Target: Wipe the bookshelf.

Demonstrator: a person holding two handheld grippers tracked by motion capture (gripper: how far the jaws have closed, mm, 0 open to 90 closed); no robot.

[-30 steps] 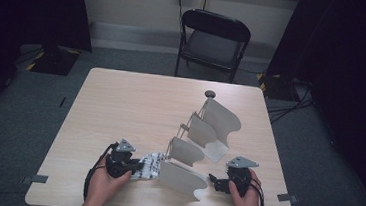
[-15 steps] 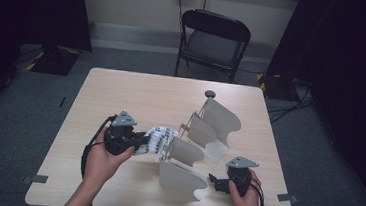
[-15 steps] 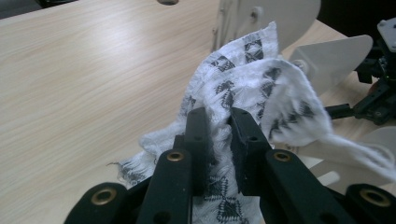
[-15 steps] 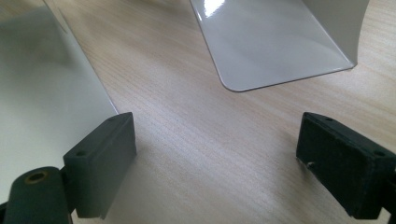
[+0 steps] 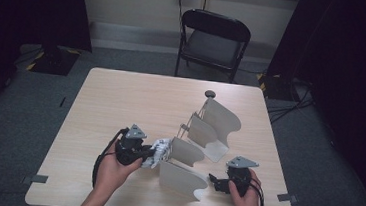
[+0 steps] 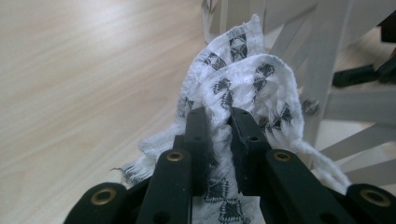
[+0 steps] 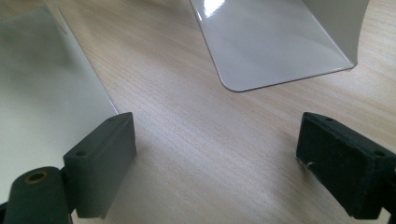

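Observation:
A white cloth with a black pattern (image 6: 243, 84) is bunched up between my left gripper's (image 6: 219, 126) jaws, which are shut on it. From above, that gripper (image 5: 152, 153) holds the cloth (image 5: 162, 149) just off the table, against the near left end of a rack of white curved panels (image 5: 208, 130). The panels sit on a thin metal frame and run diagonally away to the right. My right gripper (image 5: 215, 182) rests on the table at the rack's near right side. Its jaws stand wide open (image 7: 215, 154) over bare wood, with panels (image 7: 271, 42) ahead.
The wooden table (image 5: 121, 102) has free room on its left and far side. A small black knob (image 5: 210, 94) lies beyond the rack's far end. A black folding chair (image 5: 214, 40) stands behind the table. Cables trail from both grippers.
My left gripper lifted the cloth off the table and carried it a little forward and right, toward the rack. The right gripper has kept still.

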